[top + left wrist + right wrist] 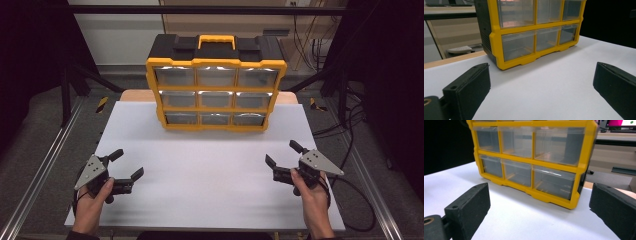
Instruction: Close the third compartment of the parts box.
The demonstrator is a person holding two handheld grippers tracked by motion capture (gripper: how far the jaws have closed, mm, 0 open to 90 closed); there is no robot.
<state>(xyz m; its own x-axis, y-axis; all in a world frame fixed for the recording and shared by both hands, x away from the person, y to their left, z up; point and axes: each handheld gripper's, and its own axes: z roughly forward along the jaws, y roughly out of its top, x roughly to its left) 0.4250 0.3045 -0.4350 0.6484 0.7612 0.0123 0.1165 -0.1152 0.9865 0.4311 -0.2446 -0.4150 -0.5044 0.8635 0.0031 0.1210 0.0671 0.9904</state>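
Both tongs (126, 164) (281, 153) short of organizer (216, 89)

My white worktop (200, 190) sits inside dark metal rails (40, 165), grey floor (45, 110) around, cables (350, 135) trailing right.

White tabletop (210, 170), grey floor (45, 130) — tangled cables (350, 125)

Organizer cabinet (216, 85): glossy yellow plastic frame, clear plastic drawers (216, 76). Table (200, 175): matt white, smooth. Jaws: matt black, slightly grainy.
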